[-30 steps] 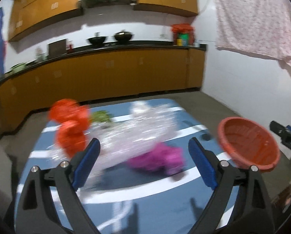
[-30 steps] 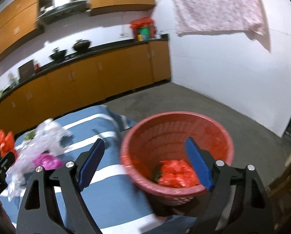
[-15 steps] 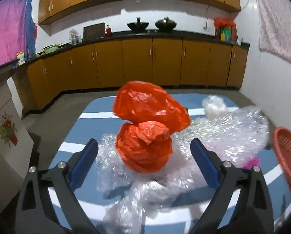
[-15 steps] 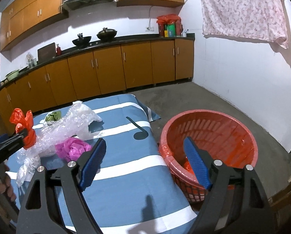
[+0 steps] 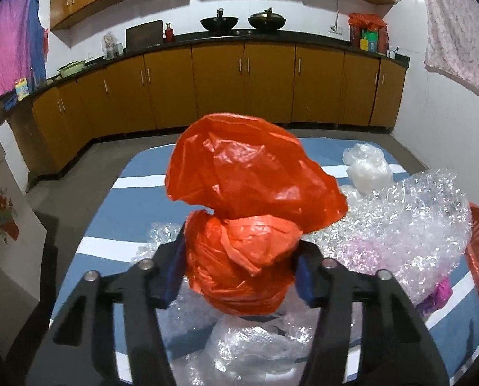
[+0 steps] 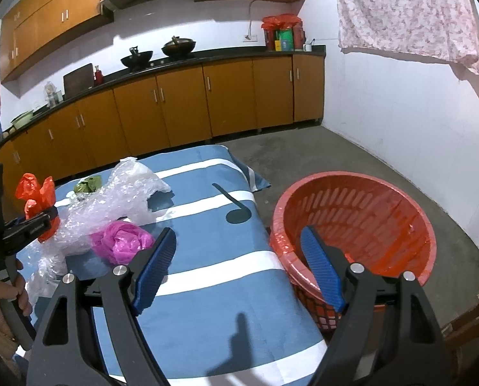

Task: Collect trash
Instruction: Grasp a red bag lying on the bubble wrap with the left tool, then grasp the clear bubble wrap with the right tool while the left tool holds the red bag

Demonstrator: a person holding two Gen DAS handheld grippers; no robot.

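A crumpled orange plastic bag rests on bubble wrap on the blue striped table. My left gripper is closing its jaws around the bag's lower lump, and both blue pads touch it. The right wrist view shows that gripper at the far left with the orange bag in it. My right gripper hangs open and empty over the table's right edge, beside the red basket. A pink bag and a green scrap also lie on the table.
The red basket stands on the floor to the right of the table. A white plastic bag lies behind the bubble wrap. Brown kitchen cabinets run along the far wall. A floral cloth hangs on the right wall. A person's hand holds the left gripper.
The left gripper swung left from the pink bag to the orange bag and closed its jaws on it. The right gripper drew back from the basket and stayed open.
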